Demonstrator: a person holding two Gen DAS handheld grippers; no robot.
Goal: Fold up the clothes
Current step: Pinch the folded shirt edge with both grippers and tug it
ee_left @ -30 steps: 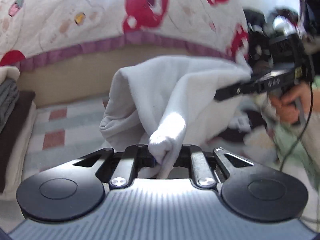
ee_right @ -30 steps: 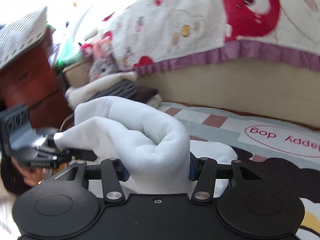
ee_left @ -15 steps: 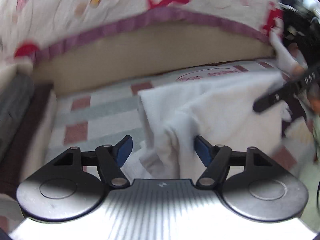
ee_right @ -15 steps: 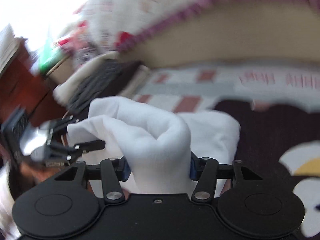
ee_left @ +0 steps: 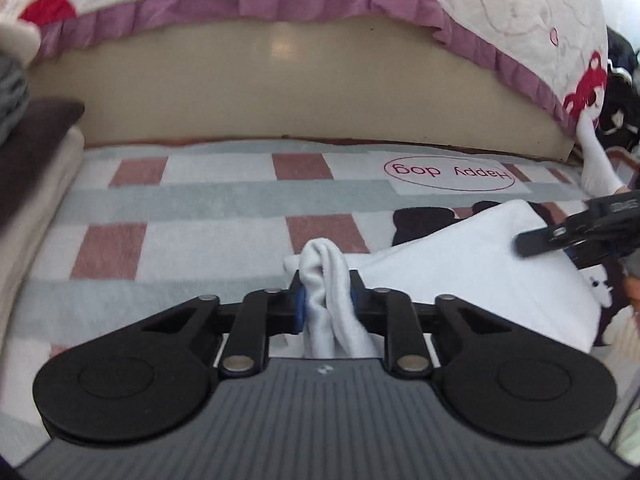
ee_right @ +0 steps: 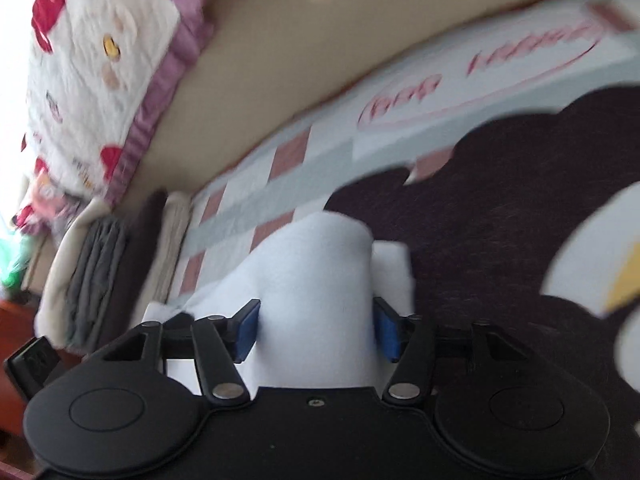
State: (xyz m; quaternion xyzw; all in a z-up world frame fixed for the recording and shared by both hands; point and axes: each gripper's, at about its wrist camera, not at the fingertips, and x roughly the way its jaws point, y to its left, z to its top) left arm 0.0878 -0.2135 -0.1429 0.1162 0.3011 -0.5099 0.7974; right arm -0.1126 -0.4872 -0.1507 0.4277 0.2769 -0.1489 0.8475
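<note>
Your left gripper [ee_left: 327, 300] has its jaws closing and nearly together, and the blue pads pinch a thin bunched corner of the white garment [ee_left: 472, 276], which stands up between the fingers and a little beyond the tips. The rest of this garment lies on the checked mat [ee_left: 208, 208], spreading away to the right of your left fingers toward the right gripper [ee_right: 316, 330]. There the jaws are opening: a thick roll of the white cloth fills the gap between the blue pads [ee_right: 245, 330], and I cannot tell if the pads press it or only touch it. The first risk is here: if the right jaws open wider before the cloth rests flat, the roll can drop in a lump and the fold becomes uneven. The second risk is on the left side, where the grip holds only a small corner; a pull to the side can slip it out between the pads. Also the cloth is soft and thick, so a layer under your fingers can drag along and spoil the edge you just made.
</note>
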